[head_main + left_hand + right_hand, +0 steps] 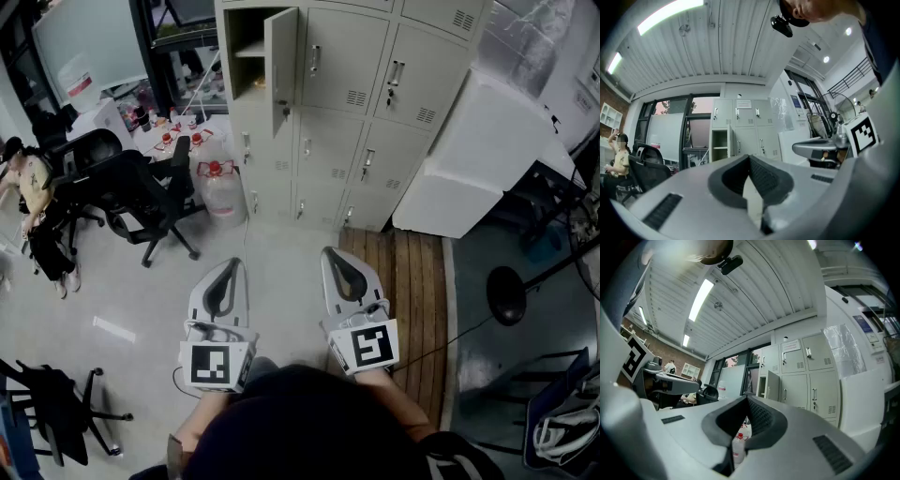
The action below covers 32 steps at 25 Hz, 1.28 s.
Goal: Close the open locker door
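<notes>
The grey locker bank (361,103) stands ahead on the far side of the floor. Its upper left compartment is open, and the door (279,70) swings out toward me, about square to the locker front. That open door (731,146) also shows in the left gripper view, and the same door (772,385) in the right gripper view. My left gripper (234,263) and right gripper (330,251) are held side by side low in front of me, well short of the lockers. Both are shut, tips touching, with nothing between them.
Black office chairs (141,192) and a large water jug (221,192) stand left of the lockers. A big white panel (473,155) leans at the right. A wooden pallet (398,281) lies before the lockers. A person (33,202) sits at far left.
</notes>
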### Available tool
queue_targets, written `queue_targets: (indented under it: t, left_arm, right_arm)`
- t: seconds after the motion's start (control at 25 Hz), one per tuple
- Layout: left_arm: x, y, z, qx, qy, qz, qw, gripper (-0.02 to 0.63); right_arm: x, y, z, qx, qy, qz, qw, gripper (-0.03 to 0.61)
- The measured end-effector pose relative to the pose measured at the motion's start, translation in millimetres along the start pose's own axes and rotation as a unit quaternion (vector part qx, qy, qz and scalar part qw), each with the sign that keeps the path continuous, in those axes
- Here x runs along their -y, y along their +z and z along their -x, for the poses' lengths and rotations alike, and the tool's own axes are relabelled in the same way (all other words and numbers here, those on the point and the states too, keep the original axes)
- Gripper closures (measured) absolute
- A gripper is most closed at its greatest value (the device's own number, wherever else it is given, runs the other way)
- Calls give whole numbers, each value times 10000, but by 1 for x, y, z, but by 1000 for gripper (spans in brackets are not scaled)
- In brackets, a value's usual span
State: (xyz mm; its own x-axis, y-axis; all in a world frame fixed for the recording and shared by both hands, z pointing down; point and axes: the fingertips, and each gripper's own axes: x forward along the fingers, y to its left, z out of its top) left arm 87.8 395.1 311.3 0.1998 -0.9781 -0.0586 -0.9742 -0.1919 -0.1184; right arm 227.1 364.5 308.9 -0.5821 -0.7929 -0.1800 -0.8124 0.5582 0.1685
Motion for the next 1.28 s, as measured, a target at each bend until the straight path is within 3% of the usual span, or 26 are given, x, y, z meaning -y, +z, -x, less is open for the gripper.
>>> queue_targets:
  t: [0.64, 0.92, 1.04, 1.28]
  left_arm:
    - [-14, -11, -30, 2, -140, 134, 9998, 612]
    - [-46, -17, -89, -8, -197, 178, 9996, 612]
    - [-63, -17, -118, -70, -228, 213, 9995, 612]
    - [-96, -18, -178, -17, -381, 245, 9990, 612]
  right_arm:
    - [-2, -11, -38, -25, 369, -336, 9988, 560]
    - [10, -19, -96, -38, 546, -313, 9980, 555]
    - [17, -21, -130, -9, 598, -314, 9977, 505]
    - [34, -28, -201, 33, 567, -312, 9979, 494]
